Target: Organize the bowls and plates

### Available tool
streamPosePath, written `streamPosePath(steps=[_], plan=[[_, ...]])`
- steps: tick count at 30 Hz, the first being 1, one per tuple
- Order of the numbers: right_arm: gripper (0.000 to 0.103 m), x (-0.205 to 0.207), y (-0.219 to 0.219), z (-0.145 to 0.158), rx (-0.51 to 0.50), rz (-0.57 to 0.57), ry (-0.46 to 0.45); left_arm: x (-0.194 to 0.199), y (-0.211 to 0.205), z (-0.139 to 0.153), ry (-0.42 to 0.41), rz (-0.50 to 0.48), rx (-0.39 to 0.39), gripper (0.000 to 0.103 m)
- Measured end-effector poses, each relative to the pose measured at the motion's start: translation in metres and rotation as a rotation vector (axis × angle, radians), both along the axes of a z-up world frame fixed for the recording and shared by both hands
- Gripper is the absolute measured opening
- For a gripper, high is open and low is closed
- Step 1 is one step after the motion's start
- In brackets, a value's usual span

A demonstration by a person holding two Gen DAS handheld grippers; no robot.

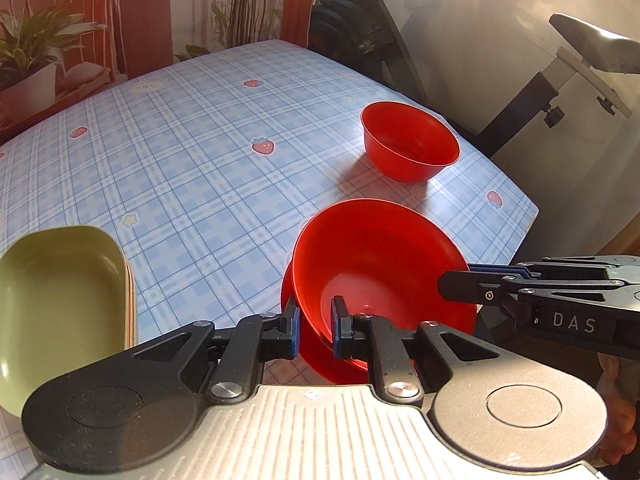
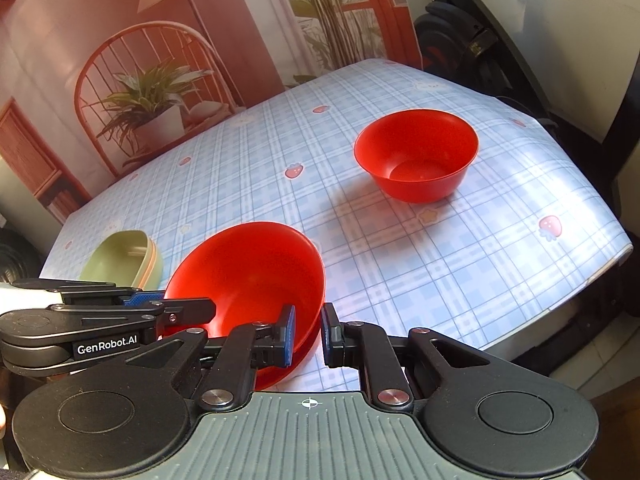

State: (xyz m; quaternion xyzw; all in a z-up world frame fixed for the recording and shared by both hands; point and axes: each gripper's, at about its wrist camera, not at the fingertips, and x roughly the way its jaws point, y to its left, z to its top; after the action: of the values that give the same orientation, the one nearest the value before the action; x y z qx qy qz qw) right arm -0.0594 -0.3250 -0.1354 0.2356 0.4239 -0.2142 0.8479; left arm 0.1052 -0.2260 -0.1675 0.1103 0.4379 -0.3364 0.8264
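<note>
Two red bowls are nested, the upper one [image 1: 380, 264] tilted, at the table's near edge; the pair also shows in the right wrist view [image 2: 248, 272]. My left gripper [image 1: 315, 330] straddles the near rim of the nested bowls, jaws a small gap apart around it. My right gripper [image 2: 308, 336] straddles the opposite rim, jaws also slightly apart; it enters the left wrist view from the right [image 1: 460, 280]. A third red bowl [image 1: 410, 140] stands upright alone further back, also seen in the right wrist view [image 2: 416, 154].
A stack of green and pale oblong dishes [image 1: 60, 304] sits at the near left, and shows in the right wrist view [image 2: 124, 256]. The blue plaid tablecloth [image 1: 200, 152] covers the table. An exercise bike [image 1: 580, 56] stands past the right edge.
</note>
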Motion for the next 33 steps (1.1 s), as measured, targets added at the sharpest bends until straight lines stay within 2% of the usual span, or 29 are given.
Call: streamPosePath(steps=[5, 14, 16, 18, 20, 28, 33], plan=[[0.018, 0.001, -0.001, -0.001, -0.008, 0.000, 0.006, 0.000, 0.000, 0.000, -0.012, 0.000, 0.003, 0.016], [0.019, 0.000, -0.006, -0.002, -0.012, -0.007, 0.007, 0.003, 0.002, 0.004, -0.029, 0.006, -0.002, 0.016], [0.019, 0.000, -0.007, -0.003, -0.011, -0.009, 0.007, 0.003, 0.002, 0.006, -0.048, 0.015, 0.012, 0.019], [0.019, 0.000, -0.009, -0.003, -0.012, -0.012, 0.002, 0.004, 0.003, 0.008, -0.065, 0.023, 0.015, 0.029], [0.019, -0.001, -0.012, -0.002, -0.016, -0.016, 0.001, 0.008, 0.007, 0.012, -0.074, 0.035, 0.005, 0.032], [0.019, 0.000, -0.041, 0.015, -0.096, -0.076, -0.043, 0.029, -0.001, 0.035, -0.126, 0.047, -0.029, 0.032], [0.019, 0.002, -0.065, 0.024, -0.156, -0.121, -0.075, 0.039, -0.025, 0.050, -0.165, -0.001, -0.068, 0.032]])
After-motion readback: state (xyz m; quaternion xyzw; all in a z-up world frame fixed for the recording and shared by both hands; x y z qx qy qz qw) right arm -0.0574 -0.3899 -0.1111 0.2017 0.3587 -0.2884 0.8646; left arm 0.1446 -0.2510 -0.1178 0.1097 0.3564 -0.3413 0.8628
